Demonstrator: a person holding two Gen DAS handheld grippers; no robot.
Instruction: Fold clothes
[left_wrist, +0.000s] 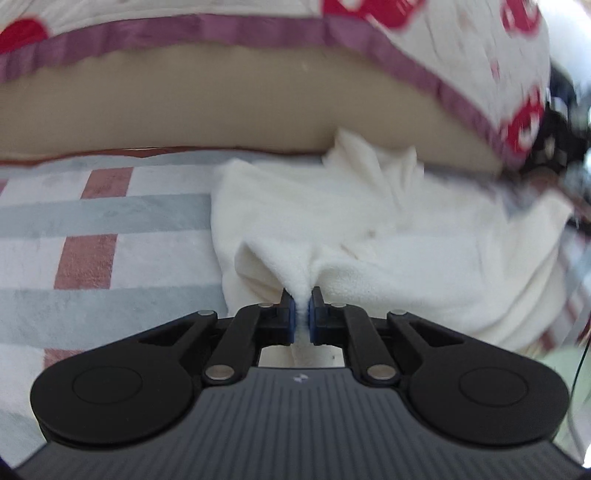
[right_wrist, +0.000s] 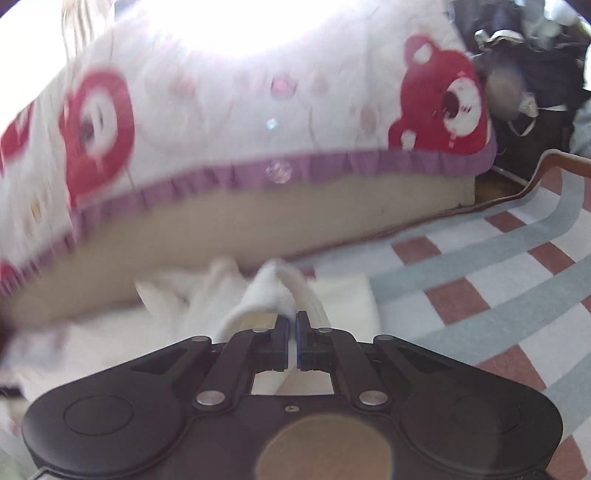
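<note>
— Item one, the left claw (left_wrist: 303, 308): pads drawn together, clamped on a pinched ridge of the white fleece garment (left_wrist: 369, 236). State?

— Gripping. The cloth rises into a peak between the blue pads, so I'd judge that edge is being held up off the checked blanket (left_wrist: 110, 221) rather than pressed flat.

— Item two, the right claw (right_wrist: 292, 334)?

— Also closed on the same fleece, a fold of it bunched just ahead of the tips. Two holds on one garment: to my eye, that is how you carry an edge across for a fold, or spread it out. Which of the two, I can't tell from here.

— Location of the garment?

— On the blanket, rumpled, its far side up against the tan base (left_wrist: 184, 118) of the furniture behind. Not a neat folded rectangle as it lies; creases run every way.

— Beyond that?

— A white cover with red bear faces (right_wrist: 439, 96) and a purple frilled trim (right_wrist: 332, 166), draped over the tan base. Dark clutter (right_wrist: 535, 55) at the far right corner, too blurred to list.

— Containers?

— None seen: no basket, no box, nothing holding clothes.
</note>
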